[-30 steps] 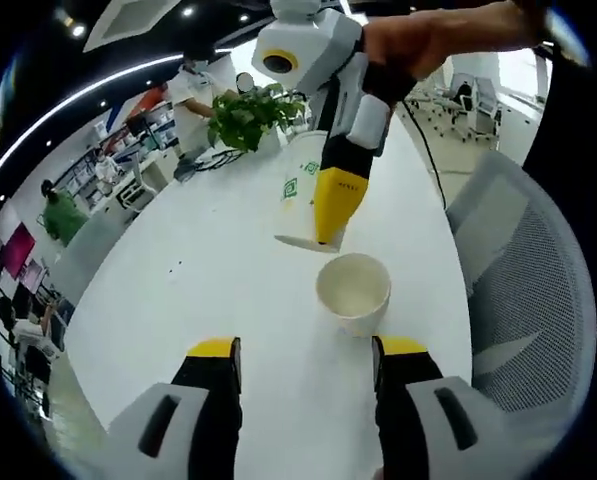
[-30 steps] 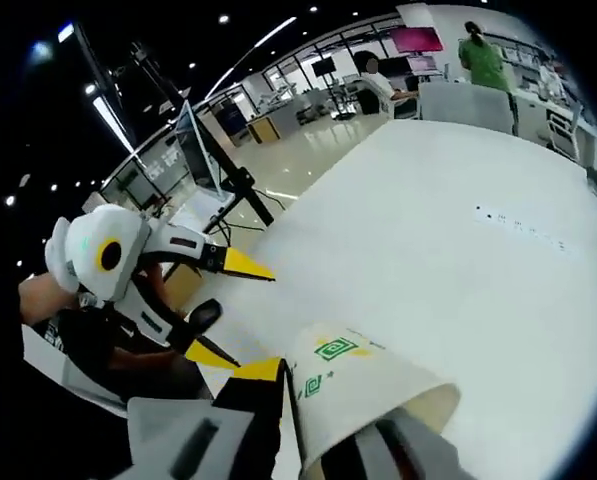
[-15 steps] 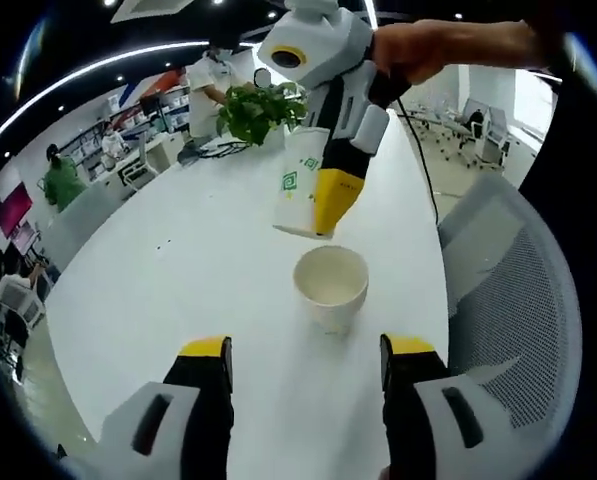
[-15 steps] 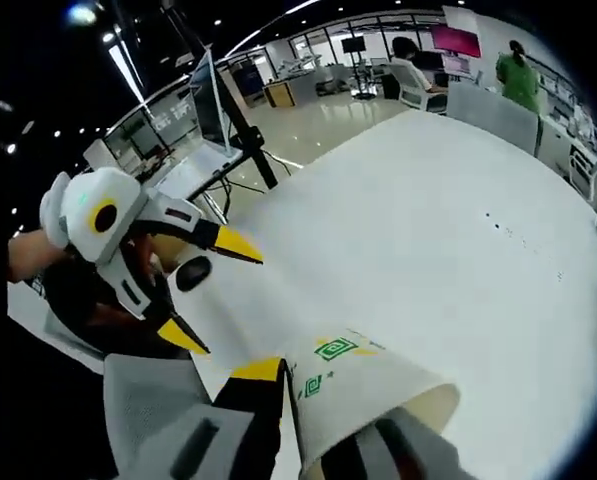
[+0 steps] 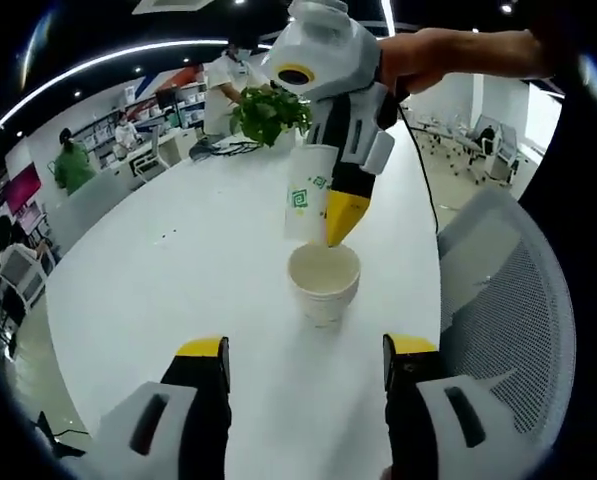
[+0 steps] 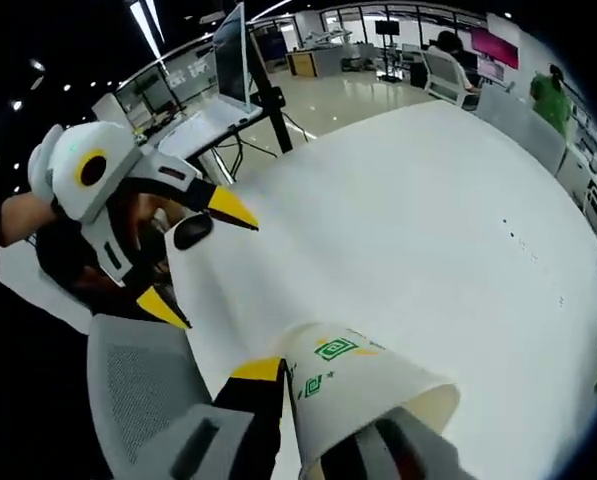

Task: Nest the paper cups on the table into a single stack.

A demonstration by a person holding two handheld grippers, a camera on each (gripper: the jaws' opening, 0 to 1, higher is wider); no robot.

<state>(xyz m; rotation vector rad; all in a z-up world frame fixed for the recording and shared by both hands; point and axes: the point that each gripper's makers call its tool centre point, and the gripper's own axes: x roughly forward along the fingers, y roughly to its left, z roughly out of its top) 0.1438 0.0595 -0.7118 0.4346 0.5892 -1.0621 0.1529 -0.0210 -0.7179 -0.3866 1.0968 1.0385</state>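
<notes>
A white paper cup (image 5: 323, 283) stands upright on the white table (image 5: 178, 280), ahead of my left gripper (image 5: 306, 350), whose jaws are open with nothing between them. My right gripper (image 5: 323, 225) comes down from above, shut on a second paper cup with a green logo (image 5: 308, 205), whose bottom hangs just over the standing cup's rim. In the right gripper view the held cup (image 6: 368, 400) sits between my right gripper's (image 6: 338, 425) jaws. There the left gripper (image 6: 193, 258) shows at the left, jaws apart.
A grey mesh chair (image 5: 508, 300) stands at the table's edge on the right. A potted green plant (image 5: 268, 110) sits at the far end of the table. A laptop on a stand (image 6: 218, 100) lies beyond the table edge. People stand in the background.
The right gripper has brought its cup upright and down, until it hangs right over the standing cup. The left gripper has stayed open.
</notes>
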